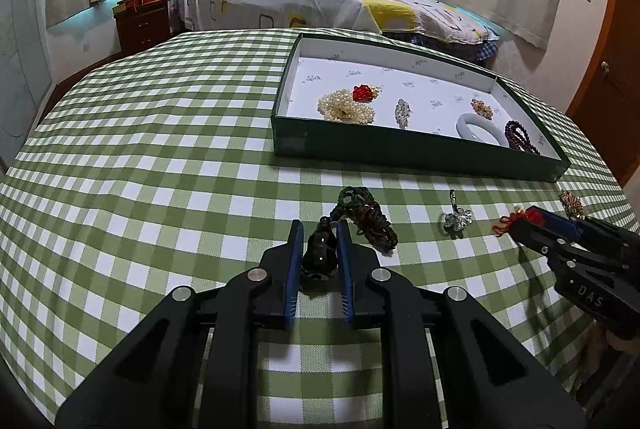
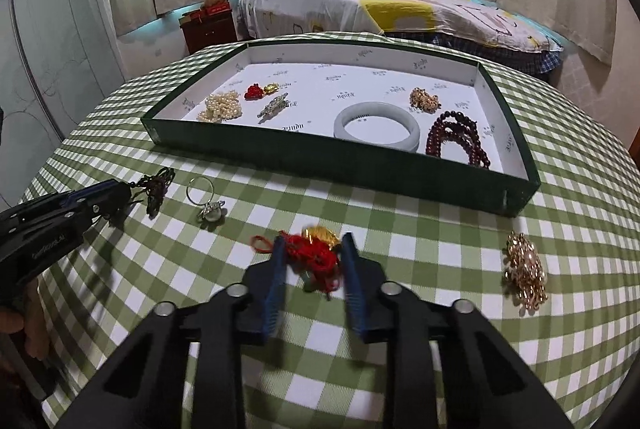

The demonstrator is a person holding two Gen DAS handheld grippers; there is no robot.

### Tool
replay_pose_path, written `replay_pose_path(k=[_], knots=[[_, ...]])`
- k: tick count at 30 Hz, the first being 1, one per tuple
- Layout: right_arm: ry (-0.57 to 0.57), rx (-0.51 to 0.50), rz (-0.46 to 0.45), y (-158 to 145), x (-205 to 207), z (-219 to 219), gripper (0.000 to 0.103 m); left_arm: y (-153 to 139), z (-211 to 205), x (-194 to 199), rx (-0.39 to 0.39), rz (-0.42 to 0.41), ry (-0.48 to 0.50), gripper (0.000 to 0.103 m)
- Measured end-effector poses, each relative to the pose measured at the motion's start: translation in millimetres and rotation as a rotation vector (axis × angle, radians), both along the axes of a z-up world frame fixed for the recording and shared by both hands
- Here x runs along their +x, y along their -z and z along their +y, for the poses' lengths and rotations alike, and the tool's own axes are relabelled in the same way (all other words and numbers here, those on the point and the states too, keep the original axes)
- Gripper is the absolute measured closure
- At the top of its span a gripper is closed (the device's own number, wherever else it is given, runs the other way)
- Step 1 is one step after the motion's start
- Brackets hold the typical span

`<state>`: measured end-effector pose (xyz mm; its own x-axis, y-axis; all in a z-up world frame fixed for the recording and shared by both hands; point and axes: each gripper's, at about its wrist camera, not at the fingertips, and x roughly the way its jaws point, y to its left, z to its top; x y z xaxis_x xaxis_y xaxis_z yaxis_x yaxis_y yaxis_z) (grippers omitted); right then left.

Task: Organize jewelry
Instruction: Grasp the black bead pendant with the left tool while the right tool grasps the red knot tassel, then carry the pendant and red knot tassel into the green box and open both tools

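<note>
My left gripper (image 1: 319, 229) is shut on a dark gourd-shaped pendant (image 1: 318, 255), low over the checked cloth. The pendant's braided cord (image 1: 368, 219) trails to the right on the cloth. My right gripper (image 2: 314, 241) is shut on a red knotted cord charm (image 2: 316, 255) with a gold piece (image 2: 320, 233); this view is blurred. In the left wrist view the right gripper (image 1: 516, 225) has red thread sticking out of its tip. A green tray (image 2: 320, 159) behind holds pearls (image 2: 222, 107), a white bangle (image 2: 378, 127), dark red beads (image 2: 456, 141) and small brooches.
A silver ring charm (image 2: 210, 211) lies between the grippers and a gold brooch (image 2: 526, 275) lies to the right on the cloth. The left gripper (image 2: 124, 193) shows at the left edge. A bed (image 1: 320, 1) and nightstand (image 1: 142, 21) stand beyond the table.
</note>
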<state>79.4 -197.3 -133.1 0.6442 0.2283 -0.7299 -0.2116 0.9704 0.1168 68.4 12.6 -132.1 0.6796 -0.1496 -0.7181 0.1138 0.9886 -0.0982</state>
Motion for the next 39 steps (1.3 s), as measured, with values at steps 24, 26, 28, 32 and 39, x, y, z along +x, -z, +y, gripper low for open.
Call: replay_pose_path(k=[24, 26, 28, 32, 39], knots=[[0.025, 0.057, -0.072, -19.9, -13.2, -15.2, 0.086, -17.2, -6.3, -5.9, -0.015, -0.05, 0.006, 0.086], [0.027, 0.061, -0.081, -23.1, -13.2, -16.3, 0.086, -22.8, -7.3, -6.7, -0.021, -0.061, 0.01, 0.086], [0.028, 0.065, -0.093, -27.5, -12.8, -18.1, 0.086, -29.0, -8.8, -7.6, -0.029, -0.074, 0.014, 0.086], [0.033, 0.073, -0.117, -37.0, -12.8, -22.1, 0.086, -41.4, -9.4, -8.0, -0.056, -0.093, 0.017, 0.086], [0.05, 0.08, -0.167, -56.1, -5.8, -30.3, 0.086, -67.8, -14.2, -1.5, -0.088, -0.147, 0.028, 0.086]])
